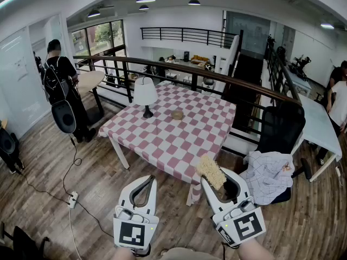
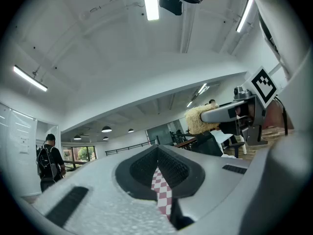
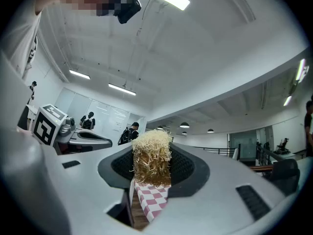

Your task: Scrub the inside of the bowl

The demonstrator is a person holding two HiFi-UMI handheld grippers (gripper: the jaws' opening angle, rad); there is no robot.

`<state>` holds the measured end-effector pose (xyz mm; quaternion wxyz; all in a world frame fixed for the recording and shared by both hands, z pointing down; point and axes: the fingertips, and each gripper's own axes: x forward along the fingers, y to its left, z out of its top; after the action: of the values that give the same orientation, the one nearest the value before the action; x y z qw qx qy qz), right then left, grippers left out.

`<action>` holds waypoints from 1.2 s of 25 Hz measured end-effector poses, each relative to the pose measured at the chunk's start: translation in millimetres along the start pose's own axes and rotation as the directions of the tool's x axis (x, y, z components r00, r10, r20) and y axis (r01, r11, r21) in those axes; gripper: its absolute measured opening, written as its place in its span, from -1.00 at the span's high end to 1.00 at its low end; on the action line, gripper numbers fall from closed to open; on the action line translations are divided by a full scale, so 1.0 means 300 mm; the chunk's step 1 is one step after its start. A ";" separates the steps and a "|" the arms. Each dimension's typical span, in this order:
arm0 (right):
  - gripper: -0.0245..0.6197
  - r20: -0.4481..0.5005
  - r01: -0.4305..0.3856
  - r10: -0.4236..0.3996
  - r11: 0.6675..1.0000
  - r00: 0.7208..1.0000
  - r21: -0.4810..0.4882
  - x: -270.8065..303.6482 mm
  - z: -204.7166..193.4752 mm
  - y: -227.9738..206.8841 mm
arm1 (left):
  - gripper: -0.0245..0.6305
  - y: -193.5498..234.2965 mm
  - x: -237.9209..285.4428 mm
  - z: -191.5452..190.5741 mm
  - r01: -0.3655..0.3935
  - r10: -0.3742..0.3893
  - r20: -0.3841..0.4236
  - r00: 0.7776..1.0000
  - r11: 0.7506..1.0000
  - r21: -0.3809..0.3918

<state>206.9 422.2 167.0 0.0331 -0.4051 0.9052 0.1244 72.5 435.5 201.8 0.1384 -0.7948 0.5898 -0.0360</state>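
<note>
The scrubbing had not begun at this moment, as far as I could judge. My right gripper (image 1: 219,181) was clenched on a pale, straw-like scrubber (image 1: 210,171), and in the right gripper view the tuft stood up between the jaws with both jaws pressing on it. So the tool was in hand, and that was the only part of the job I could count as done. My left gripper (image 1: 147,182) was closed on nothing. In the left gripper view its jaws met at the tips, and through the gap under them I saw only the checked cloth. The bowl (image 1: 177,114) sat on the bench (image 1: 162,142), near the middle of the red and white cloth and just beside the foot of a white lamp (image 1: 145,92). It was well apart from both grippers, which I held side by side in front of the near corner of the bench, over the wooden floor. The bowl was too small in the head view for me to say if its inside was dirty or clean. What was left, I think, was nearly everything: to come up to the bench, perhaps to steady the bowl with the free left gripper, to bring the scrubber down into it, and to rub the inside all around.
</note>
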 end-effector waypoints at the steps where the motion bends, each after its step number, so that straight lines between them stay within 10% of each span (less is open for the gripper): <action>1: 0.44 -0.005 -0.003 0.003 1.000 1.000 0.002 0.001 -0.003 -0.002 | 0.88 -0.002 0.003 0.001 0.000 0.000 -0.001 1.000 1.000 0.001; 30: 0.43 -0.056 -0.074 0.078 0.995 0.995 0.064 -0.090 -0.144 -0.184 | 0.88 -0.192 0.075 -0.032 -0.056 0.057 -0.055 0.997 0.998 0.003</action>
<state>267.6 395.7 202.1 0.0146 -0.3725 0.9239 0.0856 130.7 427.7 223.7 0.1238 -0.7764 0.6156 -0.0542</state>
